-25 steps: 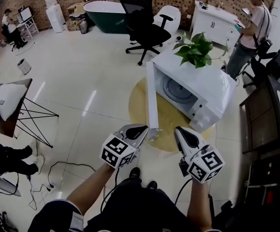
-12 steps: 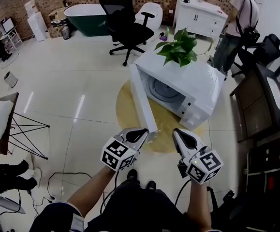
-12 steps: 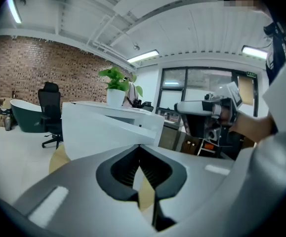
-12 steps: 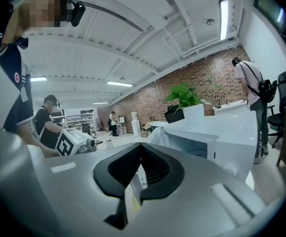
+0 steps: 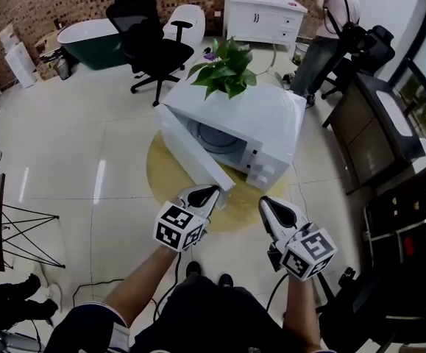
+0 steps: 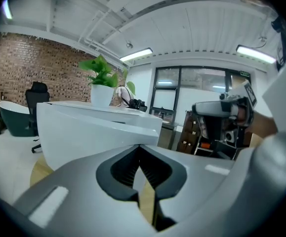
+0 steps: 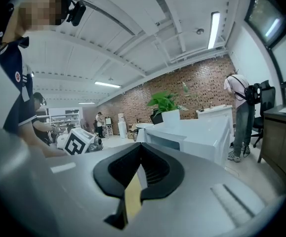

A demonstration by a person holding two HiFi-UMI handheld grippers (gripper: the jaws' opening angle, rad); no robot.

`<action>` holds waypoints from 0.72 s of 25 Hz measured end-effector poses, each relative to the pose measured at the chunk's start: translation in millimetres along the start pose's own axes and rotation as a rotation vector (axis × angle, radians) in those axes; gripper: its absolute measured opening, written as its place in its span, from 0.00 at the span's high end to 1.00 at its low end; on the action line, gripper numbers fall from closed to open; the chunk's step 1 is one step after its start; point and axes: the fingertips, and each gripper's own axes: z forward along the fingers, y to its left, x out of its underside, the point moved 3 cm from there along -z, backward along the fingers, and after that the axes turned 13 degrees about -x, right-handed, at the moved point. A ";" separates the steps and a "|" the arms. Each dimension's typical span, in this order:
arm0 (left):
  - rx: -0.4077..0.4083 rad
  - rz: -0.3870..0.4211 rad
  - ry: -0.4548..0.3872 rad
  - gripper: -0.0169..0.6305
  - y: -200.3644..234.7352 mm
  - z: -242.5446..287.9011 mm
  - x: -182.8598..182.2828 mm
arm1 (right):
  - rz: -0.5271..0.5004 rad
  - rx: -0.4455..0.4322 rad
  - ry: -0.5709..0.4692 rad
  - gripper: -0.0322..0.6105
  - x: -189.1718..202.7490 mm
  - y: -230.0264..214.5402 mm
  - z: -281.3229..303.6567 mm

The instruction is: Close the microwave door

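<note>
A white microwave (image 5: pixel 260 127) stands on a round yellow mat (image 5: pixel 161 175) with a potted plant (image 5: pixel 224 65) on top. Its door (image 5: pixel 190 153) hangs open toward me, and the dark cavity shows behind it. My left gripper (image 5: pixel 211 191) is shut and empty, its tip just short of the door's free edge. I cannot tell if they touch. In the left gripper view the door (image 6: pixel 93 132) fills the space ahead of the left gripper (image 6: pixel 140 149). My right gripper (image 5: pixel 266 203) is shut and empty, in front of the control panel side. The right gripper (image 7: pixel 142 149) points at the microwave (image 7: pixel 192 132).
A black office chair (image 5: pixel 150 43) and a dark bathtub (image 5: pixel 87 39) stand behind the microwave. A white cabinet (image 5: pixel 264 13) and a standing person (image 5: pixel 330 13) are at the back right. A dark desk (image 5: pixel 374 123) lines the right side. A wire-legged table (image 5: pixel 6 226) is at the left.
My viewpoint has swung round the microwave, which now sits further left and nearer to both grippers. The door's free edge is now right at the left gripper's tip. Both grippers stay shut.
</note>
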 end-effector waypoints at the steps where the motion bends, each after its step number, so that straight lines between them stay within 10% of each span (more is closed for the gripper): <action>1: 0.004 0.004 -0.001 0.97 -1.2 5.3 -1.8 | 0.002 0.016 -0.003 0.95 0.3 -2.1 -4.9; 18: 0.032 0.083 -0.022 0.97 -21.8 96.1 -31.9 | 0.032 0.200 -0.028 0.95 3.5 -32.1 -49.3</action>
